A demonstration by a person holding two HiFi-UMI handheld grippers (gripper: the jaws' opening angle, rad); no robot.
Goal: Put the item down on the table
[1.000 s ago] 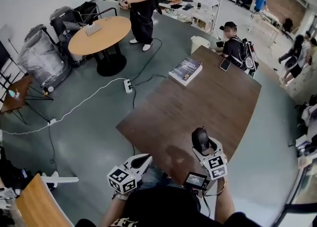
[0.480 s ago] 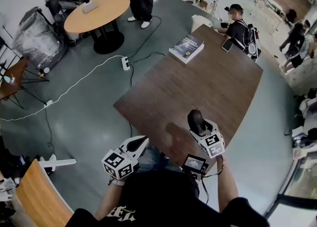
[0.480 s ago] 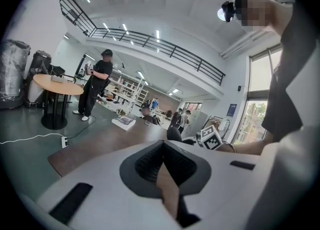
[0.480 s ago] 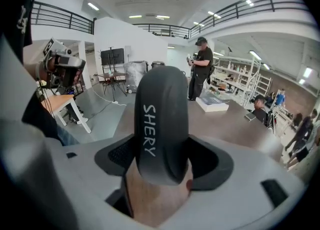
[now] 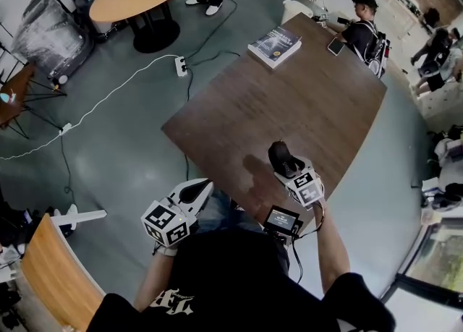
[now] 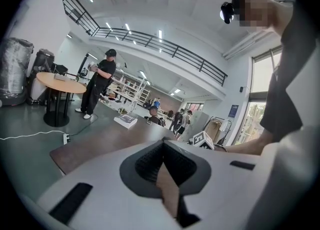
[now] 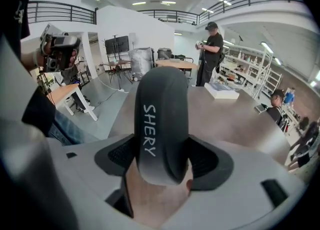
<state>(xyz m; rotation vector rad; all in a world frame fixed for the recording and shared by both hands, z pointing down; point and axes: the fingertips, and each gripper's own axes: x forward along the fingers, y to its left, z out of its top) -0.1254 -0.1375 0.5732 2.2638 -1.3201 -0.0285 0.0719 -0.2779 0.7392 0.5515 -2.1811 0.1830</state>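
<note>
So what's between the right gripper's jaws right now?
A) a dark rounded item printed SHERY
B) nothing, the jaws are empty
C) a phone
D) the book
A: the right gripper view shows the right gripper with its jaws closed on both sides of a dark rounded item printed SHERY, while the book lies at the far end of the table.
</note>
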